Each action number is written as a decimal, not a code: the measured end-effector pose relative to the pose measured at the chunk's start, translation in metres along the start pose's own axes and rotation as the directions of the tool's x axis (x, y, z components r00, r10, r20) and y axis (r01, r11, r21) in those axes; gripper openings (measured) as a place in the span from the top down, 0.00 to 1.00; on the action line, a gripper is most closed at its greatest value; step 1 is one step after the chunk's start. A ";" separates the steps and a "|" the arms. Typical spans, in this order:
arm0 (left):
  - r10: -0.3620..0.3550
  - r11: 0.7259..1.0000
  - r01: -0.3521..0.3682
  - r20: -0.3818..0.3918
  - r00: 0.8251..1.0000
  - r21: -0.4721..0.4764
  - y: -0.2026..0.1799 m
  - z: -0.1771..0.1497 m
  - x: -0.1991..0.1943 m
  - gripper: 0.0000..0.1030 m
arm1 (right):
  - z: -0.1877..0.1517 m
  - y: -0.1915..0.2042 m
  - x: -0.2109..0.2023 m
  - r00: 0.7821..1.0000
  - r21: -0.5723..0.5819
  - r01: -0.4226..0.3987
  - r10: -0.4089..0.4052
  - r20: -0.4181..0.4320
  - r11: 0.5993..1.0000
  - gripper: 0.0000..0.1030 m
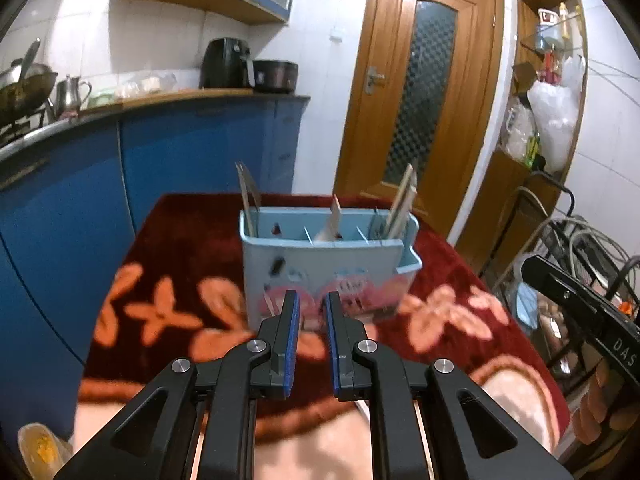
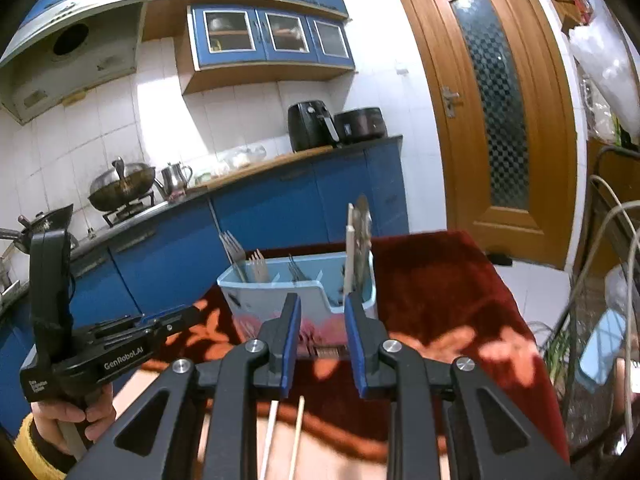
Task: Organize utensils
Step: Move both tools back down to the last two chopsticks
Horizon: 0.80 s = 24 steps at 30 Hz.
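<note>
A light blue utensil caddy (image 1: 320,272) (image 2: 260,300) with a pink print stands on the red floral tablecloth (image 1: 180,240), split into compartments. Forks (image 2: 232,248) lean in its left end, more forks (image 2: 296,270) stand in the middle, and chopsticks (image 1: 400,200) and a metal utensil (image 2: 362,232) rise at its right end. My left gripper (image 1: 312,304) hovers just short of the caddy's front, jaws slightly apart with nothing between them. My right gripper (image 2: 322,304) faces the caddy's right end, also open and empty. Two chopsticks (image 2: 298,432) lie on the cloth under it.
Blue kitchen cabinets (image 2: 280,208) with a wok (image 2: 120,188), kettle and air fryer (image 2: 310,126) run along the left. A wooden door (image 2: 492,112) stands behind the table. A wire rack with cables (image 1: 580,248) crowds the table's right side. A hand (image 2: 72,412) holds the left gripper's handle.
</note>
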<state>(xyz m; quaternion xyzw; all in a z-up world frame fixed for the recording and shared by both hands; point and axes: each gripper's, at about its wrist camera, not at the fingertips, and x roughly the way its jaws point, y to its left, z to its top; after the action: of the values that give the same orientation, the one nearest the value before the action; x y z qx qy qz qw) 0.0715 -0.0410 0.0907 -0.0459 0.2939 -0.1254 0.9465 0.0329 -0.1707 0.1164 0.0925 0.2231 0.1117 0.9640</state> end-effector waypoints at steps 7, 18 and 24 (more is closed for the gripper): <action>0.015 1.000 -0.015 -0.088 0.996 0.004 -0.012 -0.025 0.010 0.88 | -0.030 -0.016 -0.002 0.996 0.044 0.027 -0.023 -0.083 0.999 0.76; -0.021 1.000 0.021 -0.238 0.971 -0.006 -0.027 -0.051 0.034 0.88 | -0.067 -0.048 0.000 0.982 0.118 0.071 -0.048 -0.185 0.991 0.75; -0.040 0.999 0.041 -0.301 0.953 -0.004 -0.036 -0.060 0.047 0.88 | -0.073 -0.059 -0.002 0.978 0.133 0.078 -0.050 -0.202 0.988 0.74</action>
<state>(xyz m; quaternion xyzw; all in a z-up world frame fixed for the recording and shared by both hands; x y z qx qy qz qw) 0.0671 -0.0891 0.0219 -0.0313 0.4335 -0.1506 0.8879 0.0085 -0.2178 0.0390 0.1409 0.3282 0.0733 0.9312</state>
